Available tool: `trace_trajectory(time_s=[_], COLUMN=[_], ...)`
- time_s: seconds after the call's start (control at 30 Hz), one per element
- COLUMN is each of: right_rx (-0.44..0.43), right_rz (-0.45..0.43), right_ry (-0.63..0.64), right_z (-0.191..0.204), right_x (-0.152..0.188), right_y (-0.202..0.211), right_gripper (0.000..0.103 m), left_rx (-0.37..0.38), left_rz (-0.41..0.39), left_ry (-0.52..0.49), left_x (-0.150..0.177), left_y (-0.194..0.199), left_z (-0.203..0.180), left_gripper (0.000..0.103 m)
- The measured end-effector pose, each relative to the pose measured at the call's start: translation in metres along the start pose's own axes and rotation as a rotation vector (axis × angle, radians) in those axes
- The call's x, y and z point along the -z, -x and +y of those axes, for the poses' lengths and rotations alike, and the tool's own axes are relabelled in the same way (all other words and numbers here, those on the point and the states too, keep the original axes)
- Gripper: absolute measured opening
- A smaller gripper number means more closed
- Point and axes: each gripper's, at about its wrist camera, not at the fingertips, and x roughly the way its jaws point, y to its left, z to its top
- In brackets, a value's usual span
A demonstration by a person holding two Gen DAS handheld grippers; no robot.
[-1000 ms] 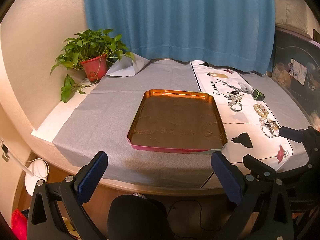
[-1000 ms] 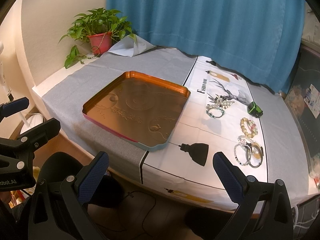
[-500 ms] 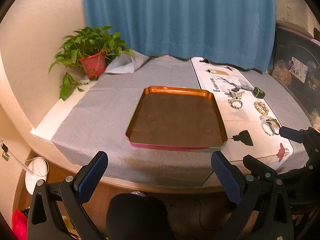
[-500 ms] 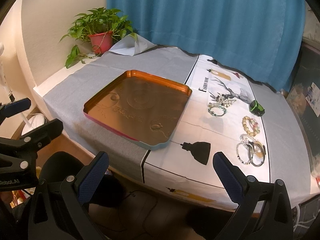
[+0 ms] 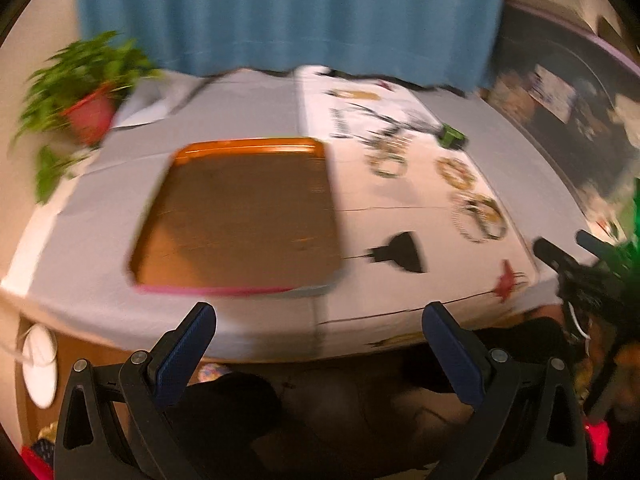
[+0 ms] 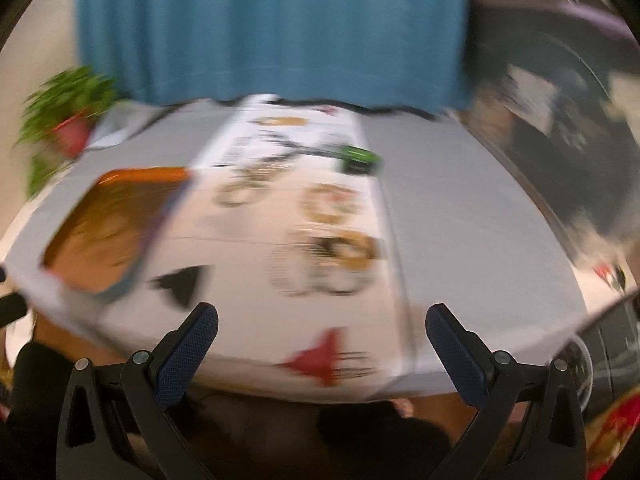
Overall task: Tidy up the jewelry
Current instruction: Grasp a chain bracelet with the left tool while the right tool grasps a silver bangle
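Observation:
Both views are blurred by motion. An orange tray [image 5: 240, 148] lies on the grey cloth; it shows at the left in the right wrist view as the tray [image 6: 116, 188]. Several bracelets lie on the white printed mat: a bangle cluster [image 5: 478, 216] [image 6: 328, 264], a beaded bracelet [image 5: 456, 172] [image 6: 332, 204] and a smaller one [image 5: 388, 164] [image 6: 240, 192]. My left gripper [image 5: 320, 324] is open before the table's front edge. My right gripper [image 6: 322, 326] is open, empty, in front of the bangles. The right gripper also appears at the right edge [image 5: 576, 260].
A potted plant [image 5: 88, 108] stands at the back left. A small green object [image 5: 452, 136] lies on the mat behind the bracelets. A blue curtain [image 5: 288, 16] hangs behind the table. Dark furniture [image 5: 560, 120] stands to the right. A person's dark-clad legs [image 5: 224, 408] are below the table edge.
Both grippers have swung to the right and moved closer to the table; the bracelets now sit nearer the centre of the right wrist view. Both stay open.

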Motion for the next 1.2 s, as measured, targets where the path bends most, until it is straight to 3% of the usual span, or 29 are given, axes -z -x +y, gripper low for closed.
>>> trace_trajectory(time_s=[0.17,0.33,0.6,0.73,0.8,0.83,0.87,0.9,0.93,0.97,1.03,1.1,1.2], right_rx=[0.035,0.004,0.003,-0.019,-0.031,-0.038,-0.064,-0.151,-0.172,-0.178,-0.169,-0.195,-0.156], right_rz=[0.052,0.069,0.096,0.083,0.081,0.078,0.071,0.062,0.048,0.050,0.061,0.081,0.058], right_ry=[-0.059,-0.041,0.088,0.088,0.084,0.083,0.083,0.079,0.113,0.168,0.181,0.113,0.050], right_z=[-0.053,-0.073,-0.065,-0.065,-0.066,-0.065,-0.065,-0.064,-0.058,-0.049,-0.044,-0.051,-0.065], right_x=[-0.005,-0.014,-0.023,-0.026,-0.028,-0.028,-0.027,-0.026,-0.026,-0.026,-0.026,-0.028,-0.035], right_y=[-0.048,-0.093,-0.141,-0.150,-0.153,-0.153,-0.151,-0.148,-0.143,-0.141,-0.140,-0.138,-0.124], right_gripper=[0.103,0.103,0.103,0.103,0.103,0.101,0.079,0.060,0.018,0.005,0.003,0.003,0.003], left_rx=[0.095,0.051,0.031,0.067,0.096,0.139,0.141,0.151,0.185,0.200,0.251,0.259,0.263], left_rz=[0.069,0.121,0.204,0.219,0.213,0.212,0.200,0.192,0.210,0.218,0.225,0.184,0.122], left_ry=[-0.077,-0.212,-0.352,-0.378,-0.374,-0.363,-0.362,-0.377,-0.385,-0.377,-0.335,-0.323,-0.295], left_x=[-0.040,-0.069,-0.087,-0.090,-0.091,-0.091,-0.091,-0.090,-0.090,-0.091,-0.092,-0.094,-0.101], left_y=[-0.055,-0.118,-0.186,-0.202,-0.203,-0.201,-0.200,-0.197,-0.195,-0.195,-0.190,-0.175,-0.149], left_z=[-0.065,-0.113,-0.143,-0.149,-0.151,-0.151,-0.152,-0.154,-0.157,-0.158,-0.156,-0.152,-0.142], left_gripper=[0.103,0.103,0.096,0.090,0.081,0.063,0.038,0.022,0.002,0.002,0.001,0.001,0.001])
